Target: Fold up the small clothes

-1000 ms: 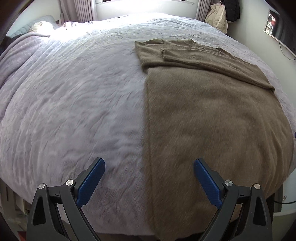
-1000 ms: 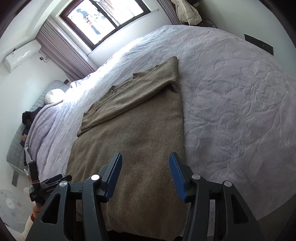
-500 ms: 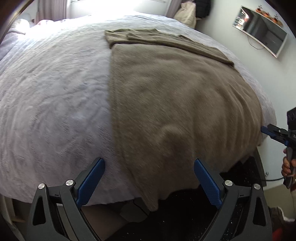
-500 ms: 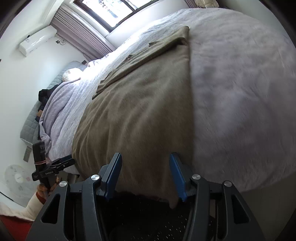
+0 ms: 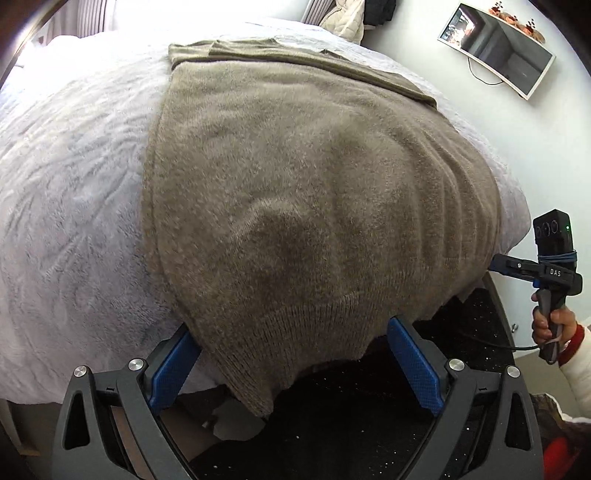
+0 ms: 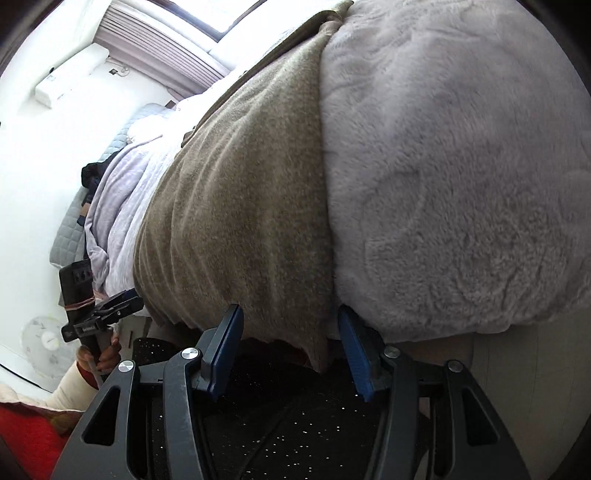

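We have dropped both tongs, left (image 5: pixel 291 365) and right (image 6: pixel 290 349), wide open, to the sweater (image 5: pixel 314 206) hem at 6 o'clock, ready to pinch.

White walls (image 5: pixel 424 92), bright window (image 6: pixel 236 18), dark speckled floor (image 5: pixel 369 424).
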